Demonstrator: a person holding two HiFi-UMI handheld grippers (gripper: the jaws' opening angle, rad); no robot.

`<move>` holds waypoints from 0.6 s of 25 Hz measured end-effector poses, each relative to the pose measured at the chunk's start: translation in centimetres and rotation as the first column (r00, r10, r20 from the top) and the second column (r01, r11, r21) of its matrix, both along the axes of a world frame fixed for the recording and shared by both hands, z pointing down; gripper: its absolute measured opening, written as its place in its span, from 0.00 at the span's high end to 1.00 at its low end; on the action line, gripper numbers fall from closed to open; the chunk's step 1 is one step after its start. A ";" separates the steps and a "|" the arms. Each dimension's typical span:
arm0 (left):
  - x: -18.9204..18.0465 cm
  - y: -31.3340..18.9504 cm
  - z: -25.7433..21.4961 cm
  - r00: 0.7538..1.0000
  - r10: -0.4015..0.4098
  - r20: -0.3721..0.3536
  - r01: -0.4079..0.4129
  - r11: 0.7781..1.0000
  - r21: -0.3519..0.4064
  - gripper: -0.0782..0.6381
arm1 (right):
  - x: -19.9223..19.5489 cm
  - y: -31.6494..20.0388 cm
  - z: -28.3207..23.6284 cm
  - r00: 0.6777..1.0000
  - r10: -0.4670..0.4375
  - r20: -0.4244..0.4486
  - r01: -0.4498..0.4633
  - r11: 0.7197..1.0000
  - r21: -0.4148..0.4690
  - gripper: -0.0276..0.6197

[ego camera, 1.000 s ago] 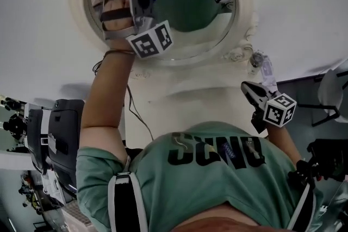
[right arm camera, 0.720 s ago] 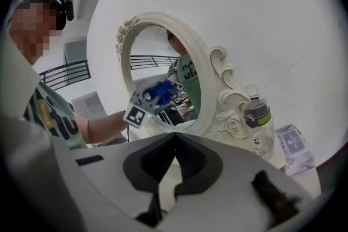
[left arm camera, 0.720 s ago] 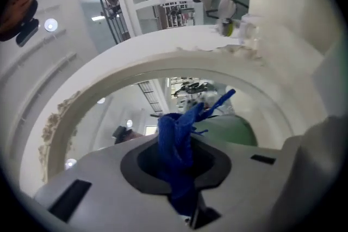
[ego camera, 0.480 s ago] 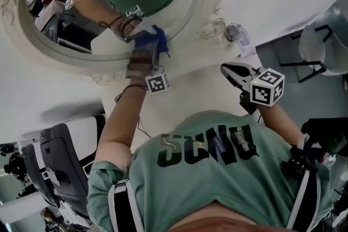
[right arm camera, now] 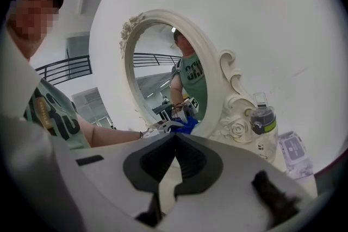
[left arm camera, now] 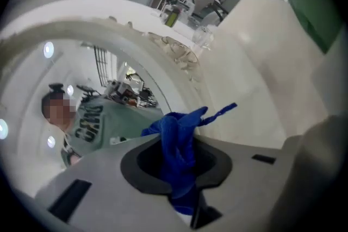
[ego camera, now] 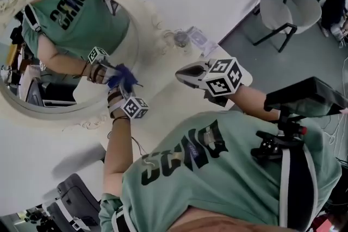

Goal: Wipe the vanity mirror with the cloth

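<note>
Head view: small blue cloth [ego camera: 124, 74] is clamped in the left gripper [ego camera: 122, 82]. The tips are set at the near edge of the oval, cream-framed vanity mirror [ego camera: 134, 41], apparently so that fabric rather than plastic meets the glass. The right gripper [ego camera: 184, 74] is held well aside, clear of the wiping path.

Left gripper view: the cloth is bunched between the jaws, with the glass directly ahead.

Right gripper view: the jaws are closed together on nothing, and the mirror stands beyond their tips.
</note>
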State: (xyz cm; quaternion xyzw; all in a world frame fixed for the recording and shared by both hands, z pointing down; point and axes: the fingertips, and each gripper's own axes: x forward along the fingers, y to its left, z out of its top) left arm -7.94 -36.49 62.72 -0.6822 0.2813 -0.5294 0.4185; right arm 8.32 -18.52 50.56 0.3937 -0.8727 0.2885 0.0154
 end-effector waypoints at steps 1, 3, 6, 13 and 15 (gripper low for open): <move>0.2 0.1 -0.6 0.999 -0.024 -0.031 0.023 0.998 -0.050 0.78 | -0.1 0.0 -0.2 1.000 -0.006 0.001 0.006 1.000 0.012 0.95; 0.9 0.5 -4.2 0.996 -0.021 -0.091 0.017 0.999 -0.039 0.78 | -0.1 0.1 -0.6 1.000 -0.011 0.006 0.011 0.999 0.035 0.95; 2.1 0.9 -13.6 0.978 0.033 -0.205 -0.015 0.996 0.092 0.78 | -0.3 -0.1 -1.2 1.000 -0.019 0.016 0.018 0.998 0.056 0.95; 2.1 2.1 -35.1 0.941 0.111 -0.319 0.050 0.887 0.459 0.78 | -0.4 -1.4 -2.0 0.993 -0.106 0.045 0.101 0.990 0.099 0.95; 2.2 1.5 -40.2 0.936 0.122 -0.331 0.079 0.841 0.534 0.78 | 0.3 -1.5 -1.8 0.993 -0.100 0.060 0.093 0.990 0.108 0.95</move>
